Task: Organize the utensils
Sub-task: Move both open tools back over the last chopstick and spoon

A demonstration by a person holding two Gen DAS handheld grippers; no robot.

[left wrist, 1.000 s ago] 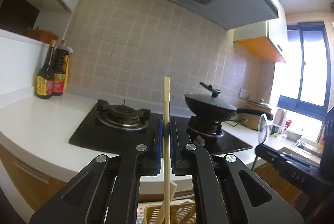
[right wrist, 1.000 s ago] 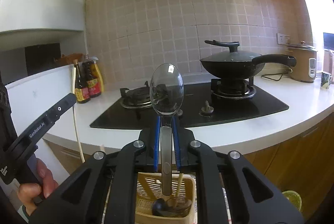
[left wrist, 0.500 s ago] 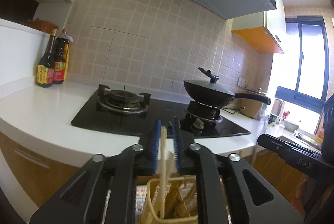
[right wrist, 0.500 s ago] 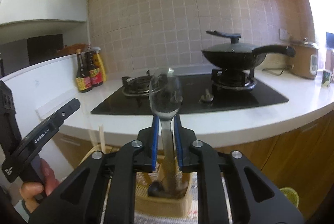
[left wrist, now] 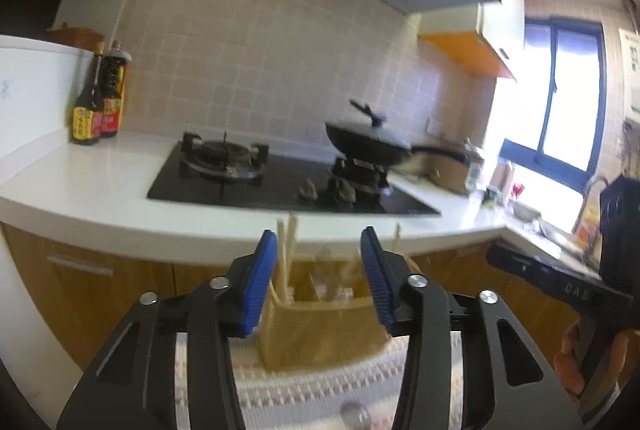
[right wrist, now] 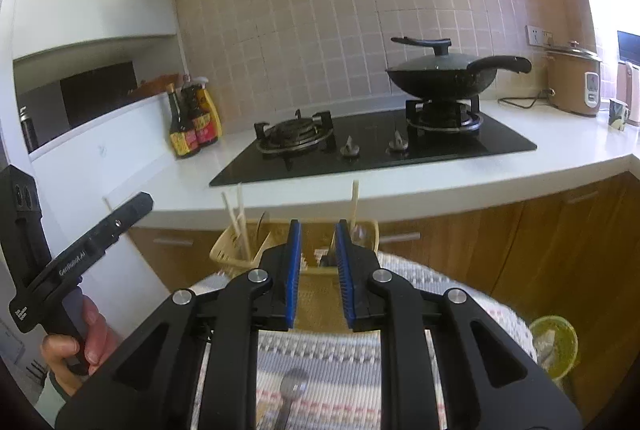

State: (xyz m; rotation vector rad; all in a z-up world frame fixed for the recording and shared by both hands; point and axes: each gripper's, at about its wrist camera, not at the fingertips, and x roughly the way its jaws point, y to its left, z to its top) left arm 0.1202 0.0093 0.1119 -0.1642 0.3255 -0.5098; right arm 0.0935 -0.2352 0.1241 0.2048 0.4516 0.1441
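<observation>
A beige plastic utensil basket (left wrist: 320, 326) stands on a patterned cloth (left wrist: 320, 394). Pale chopsticks (left wrist: 286, 254) stand in its left compartment, and spoons show in the others. My left gripper (left wrist: 319, 250) is open and empty just in front of the basket. In the right wrist view the basket (right wrist: 234, 254) sits behind my right gripper (right wrist: 316, 230), which is open and empty. Chopsticks (right wrist: 239, 218) stand at the basket's left and one (right wrist: 354, 201) at its right. A metal spoon (right wrist: 292, 386) lies on the cloth (right wrist: 320, 354) below the gripper.
Behind the basket is a white counter (right wrist: 560, 153) with a black gas hob (right wrist: 372, 145), a lidded wok (right wrist: 436, 73), sauce bottles (right wrist: 192, 125) and a rice cooker (right wrist: 572, 77). A green cup (right wrist: 554, 346) sits at the lower right. Wooden cabinets (left wrist: 80, 282) are below.
Both grippers have opened and pulled back from the basket. The left let go of a chopstick and the right let go of a spoon; both now stand in the basket.
</observation>
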